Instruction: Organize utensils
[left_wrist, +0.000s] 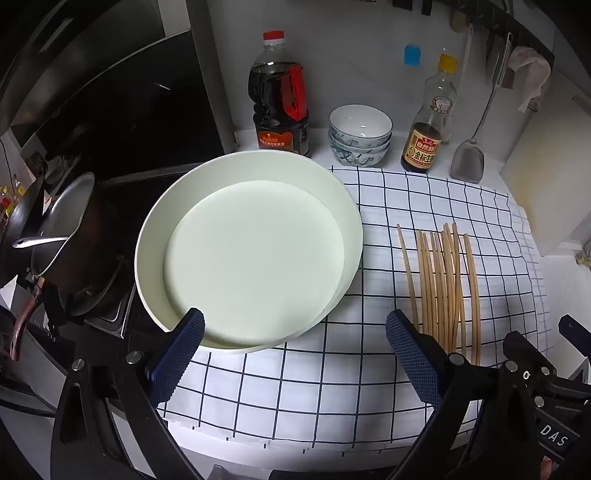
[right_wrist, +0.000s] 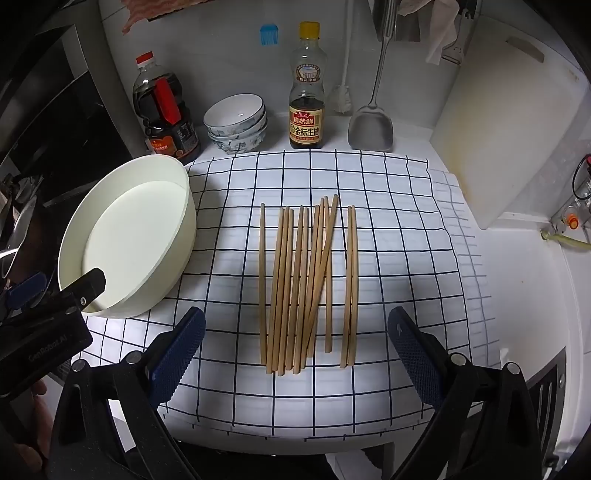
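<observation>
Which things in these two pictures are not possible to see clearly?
- Chopsticks: left wrist view, near ends hidden behind the left tool.
- Basin: right wrist view, near rim covered by the left tool.
- Bowls: pattern too small.
- Pan: contents dark.

"金标生抽" on soy sauce bottle (right_wrist: 306, 110)

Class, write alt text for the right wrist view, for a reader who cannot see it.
A loose row of wooden chopsticks lies on a checked cloth, in front of the open right gripper. A wide white tub stands to their left, with sauce bottles and stacked bowls behind.
</observation>
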